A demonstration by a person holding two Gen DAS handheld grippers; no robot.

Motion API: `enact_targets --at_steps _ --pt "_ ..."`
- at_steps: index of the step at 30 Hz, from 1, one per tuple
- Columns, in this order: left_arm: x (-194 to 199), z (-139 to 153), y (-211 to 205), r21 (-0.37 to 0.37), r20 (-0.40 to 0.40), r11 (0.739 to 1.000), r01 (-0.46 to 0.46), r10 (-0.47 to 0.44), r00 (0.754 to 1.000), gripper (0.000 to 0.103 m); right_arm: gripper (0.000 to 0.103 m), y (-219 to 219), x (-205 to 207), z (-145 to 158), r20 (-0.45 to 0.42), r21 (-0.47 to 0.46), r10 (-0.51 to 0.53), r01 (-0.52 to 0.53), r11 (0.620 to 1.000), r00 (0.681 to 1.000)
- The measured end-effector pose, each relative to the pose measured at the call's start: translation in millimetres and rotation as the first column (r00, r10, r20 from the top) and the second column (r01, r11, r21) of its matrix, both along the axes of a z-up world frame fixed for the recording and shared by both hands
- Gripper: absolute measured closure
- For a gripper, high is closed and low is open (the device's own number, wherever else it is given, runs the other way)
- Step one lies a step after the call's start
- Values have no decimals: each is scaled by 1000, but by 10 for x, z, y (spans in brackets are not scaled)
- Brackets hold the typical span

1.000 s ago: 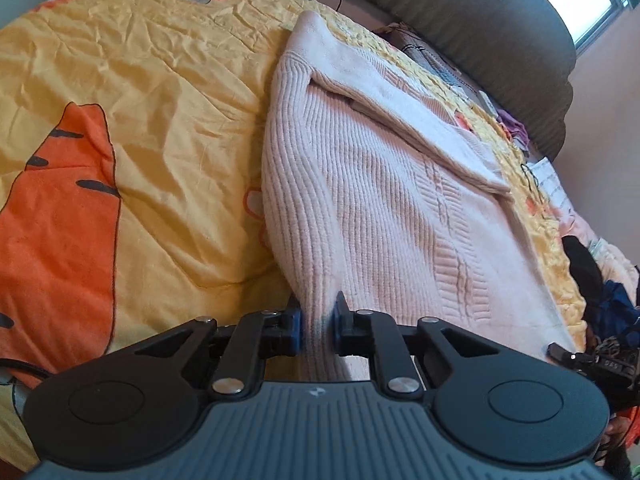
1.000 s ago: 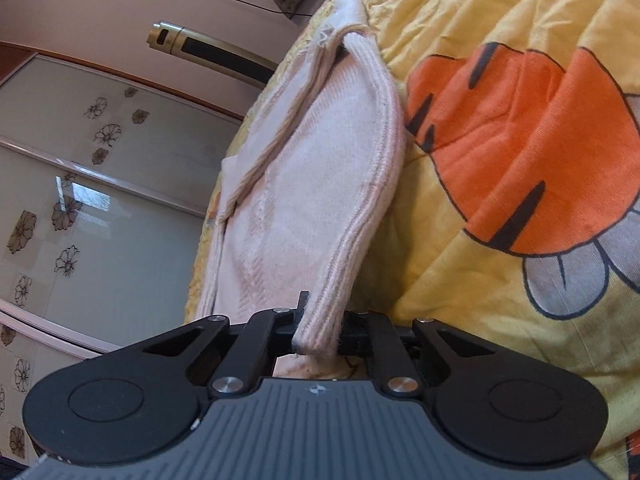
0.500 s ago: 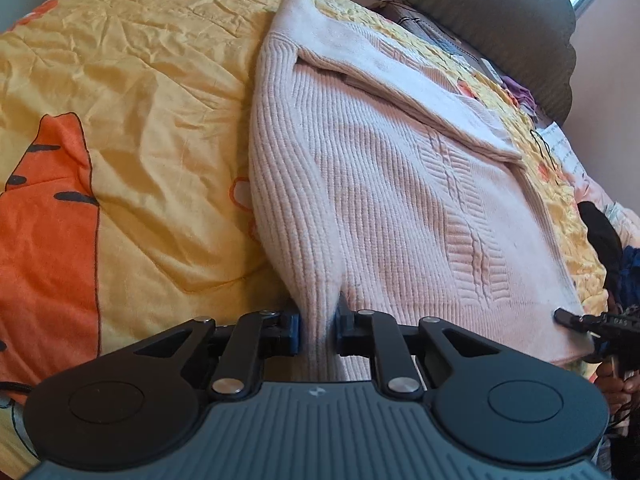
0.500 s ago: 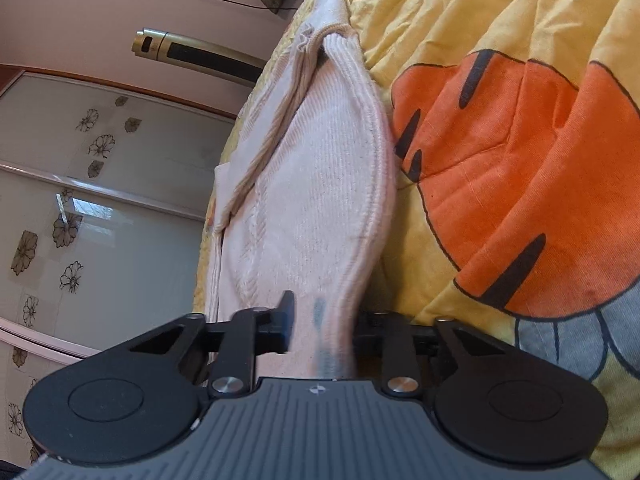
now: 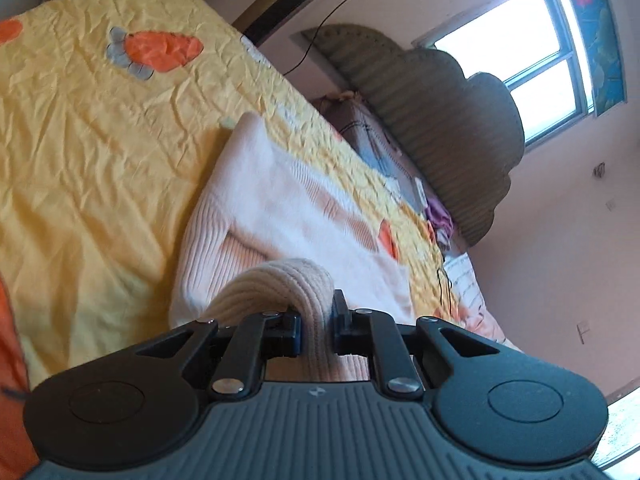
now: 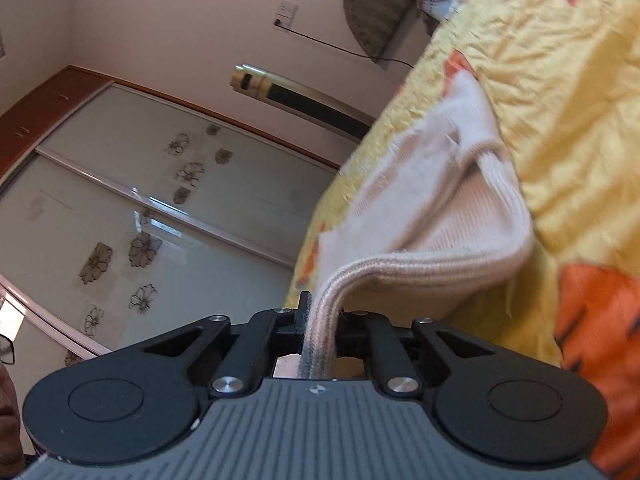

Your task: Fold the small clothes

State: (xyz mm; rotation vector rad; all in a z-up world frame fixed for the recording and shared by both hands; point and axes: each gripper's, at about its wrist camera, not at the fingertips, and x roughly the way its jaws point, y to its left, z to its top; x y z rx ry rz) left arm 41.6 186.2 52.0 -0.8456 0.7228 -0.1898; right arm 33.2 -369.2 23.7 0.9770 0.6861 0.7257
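Left hand-held gripper [image 5: 317, 322] is clamped on the ribbed hem of the sweater [image 5: 280, 216]; the right hand-held gripper [image 6: 320, 332] pinches the same hem at its other corner. That edge is raised off the bed [image 5: 100, 140], while the far half lies flat on the yellow quilt. Sleeves look already tucked in, though blur makes this unsure. Left to do, I judge: carry the hem over to the collar, release, smooth.
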Motion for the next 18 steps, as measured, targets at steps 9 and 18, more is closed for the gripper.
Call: enact_targets --at_steps 9,18 --pt "1841 -373 48 134 -48 987 -89 96 994 90 90 149 1957 -20 -3 -43 -116 115 992 993" --pt "2072 -337 230 -37 7 996 -80 81 997 30 57 265 2635 -671 -201 -54 -194 186 981 960"
